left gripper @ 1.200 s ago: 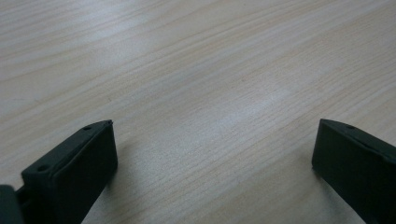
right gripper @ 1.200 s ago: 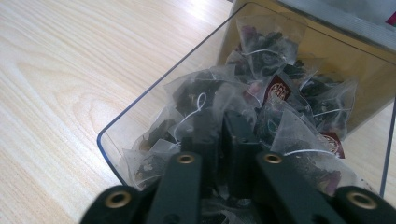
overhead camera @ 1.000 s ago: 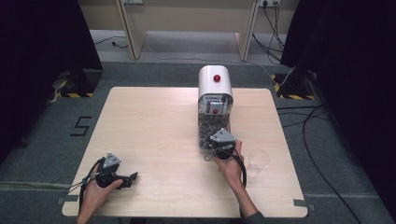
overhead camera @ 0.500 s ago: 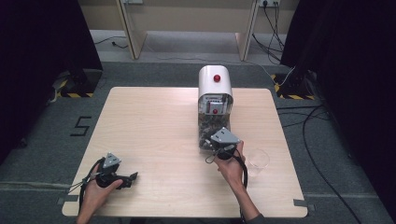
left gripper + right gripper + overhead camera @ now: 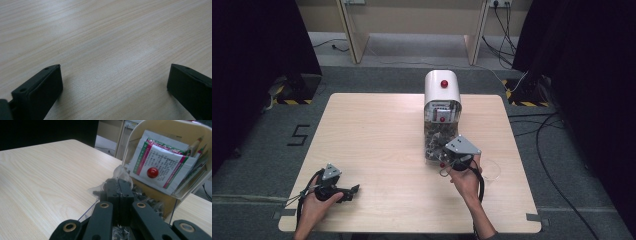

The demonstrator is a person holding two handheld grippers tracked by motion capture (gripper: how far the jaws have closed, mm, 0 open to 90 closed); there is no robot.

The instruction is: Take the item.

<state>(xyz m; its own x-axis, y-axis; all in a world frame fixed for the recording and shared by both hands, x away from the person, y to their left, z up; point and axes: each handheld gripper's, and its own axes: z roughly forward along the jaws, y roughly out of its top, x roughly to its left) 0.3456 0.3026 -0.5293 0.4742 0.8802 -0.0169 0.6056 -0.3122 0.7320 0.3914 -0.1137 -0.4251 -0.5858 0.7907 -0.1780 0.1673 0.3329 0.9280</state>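
A white dispenser (image 5: 442,89) with a red knob stands at the middle right of the table; its clear lower part holds dark loose bits. In the right gripper view, printed packets (image 5: 162,162) and a red knob (image 5: 152,172) fill the dispenser's (image 5: 175,132) front. My right gripper (image 5: 443,163) is at the dispenser's foot, its jaws pressed together (image 5: 119,182) on crinkled clear plastic (image 5: 120,173) that looks like a small bag. My left gripper (image 5: 353,192) rests on the table at the front left, open (image 5: 113,82), with bare wood between its jaws.
A clear plastic cup (image 5: 491,170) stands just right of my right hand. The wooden table (image 5: 377,130) stretches bare to the left of the dispenser. Grey carpet and trailing cables surround the table.
My right hand has lifted a little and shifted slightly right, its gripper still closed at the dispenser's foot. The left gripper has stayed put.
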